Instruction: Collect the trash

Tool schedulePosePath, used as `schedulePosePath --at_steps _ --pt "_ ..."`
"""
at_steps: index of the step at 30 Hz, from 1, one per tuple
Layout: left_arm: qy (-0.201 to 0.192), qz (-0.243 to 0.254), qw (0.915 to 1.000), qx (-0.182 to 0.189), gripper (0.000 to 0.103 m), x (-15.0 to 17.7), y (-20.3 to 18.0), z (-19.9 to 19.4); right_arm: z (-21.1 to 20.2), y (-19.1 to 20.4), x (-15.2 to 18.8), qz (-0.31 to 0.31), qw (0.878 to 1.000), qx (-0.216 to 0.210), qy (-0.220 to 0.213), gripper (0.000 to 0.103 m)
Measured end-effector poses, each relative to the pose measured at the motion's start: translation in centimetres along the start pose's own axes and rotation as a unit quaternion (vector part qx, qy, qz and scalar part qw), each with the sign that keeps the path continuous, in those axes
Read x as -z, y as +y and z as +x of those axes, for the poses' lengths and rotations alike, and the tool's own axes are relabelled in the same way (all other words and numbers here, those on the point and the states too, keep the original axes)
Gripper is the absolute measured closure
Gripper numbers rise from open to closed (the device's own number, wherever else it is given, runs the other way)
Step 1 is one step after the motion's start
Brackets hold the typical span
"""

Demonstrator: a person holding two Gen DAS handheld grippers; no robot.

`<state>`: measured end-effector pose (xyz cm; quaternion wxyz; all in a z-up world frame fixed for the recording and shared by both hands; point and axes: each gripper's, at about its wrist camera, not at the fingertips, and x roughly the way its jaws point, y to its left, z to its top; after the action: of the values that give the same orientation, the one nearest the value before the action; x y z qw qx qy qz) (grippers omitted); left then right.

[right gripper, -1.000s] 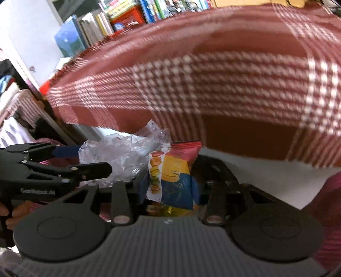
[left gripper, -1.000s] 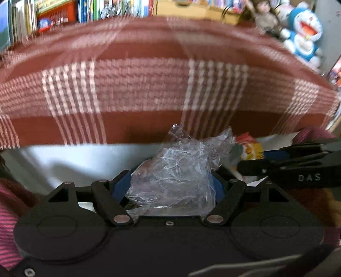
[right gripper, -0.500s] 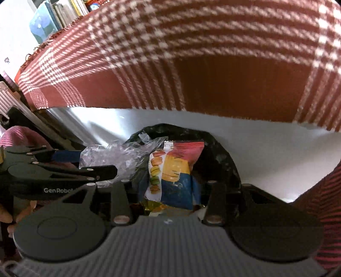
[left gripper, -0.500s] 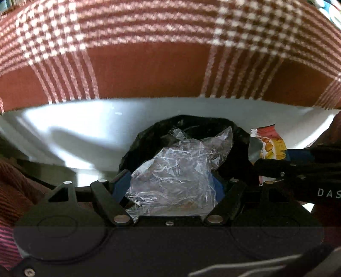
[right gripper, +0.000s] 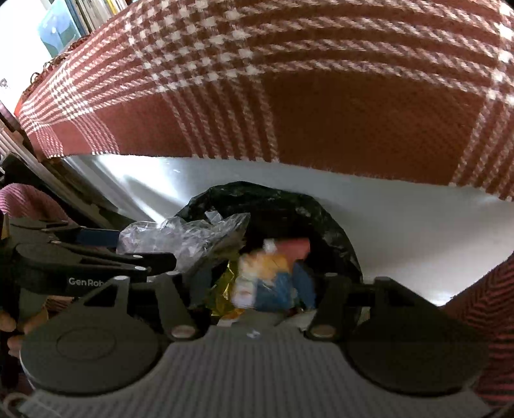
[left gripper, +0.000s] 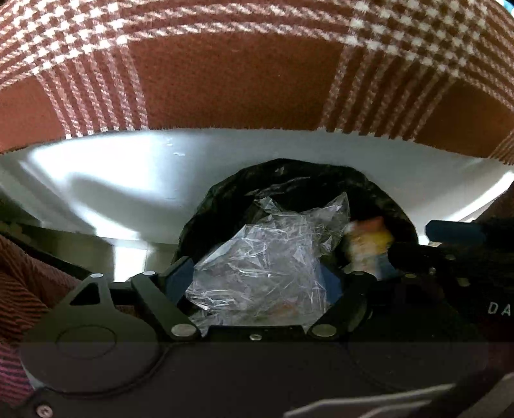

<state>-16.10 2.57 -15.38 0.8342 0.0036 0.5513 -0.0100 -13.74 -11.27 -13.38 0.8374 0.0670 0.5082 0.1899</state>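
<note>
A crumpled clear plastic wrapper is pinched in my left gripper, which is shut on it right over the black-lined trash bin. From the right wrist the same wrapper and left gripper sit at the bin's left rim. My right gripper has its fingers spread open above the bin mouth. The colourful snack packet between them is motion-blurred and looks loose. In the left wrist view that packet is a blur inside the bin beside the right gripper.
A red and white plaid cloth hangs over the edge just beyond the bin. A white surface lies below the cloth around the bin. A pink striped sleeve and a hand hold the left gripper. Books stand far left.
Both grippers dropped lower over the bin. The right gripper's fingers spread apart and the snack packet came loose and blurred. The left gripper kept its hold on the clear wrapper.
</note>
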Motion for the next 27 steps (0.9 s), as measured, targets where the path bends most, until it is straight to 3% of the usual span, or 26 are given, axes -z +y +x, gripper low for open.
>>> schedulePosePath --at_steps 8,21,27 --pt "0.015 -0.016 0.9997 0.005 0.018 0.0 0.5 1.0 0.3 0.2 -0.1 -0.003 1.000 0.009 0.000 0.022" --pt "0.023 -0.028 0.9993 0.007 0.012 -0.5 1.0 1.7 0.2 0.1 -0.1 -0.004 1.000 0.013 -0.003 0.019" --pt "0.020 -0.026 0.9994 0.006 0.001 -0.5 0.5 1.7 0.2 0.1 0.0 -0.003 1.000 0.013 -0.004 0.018"
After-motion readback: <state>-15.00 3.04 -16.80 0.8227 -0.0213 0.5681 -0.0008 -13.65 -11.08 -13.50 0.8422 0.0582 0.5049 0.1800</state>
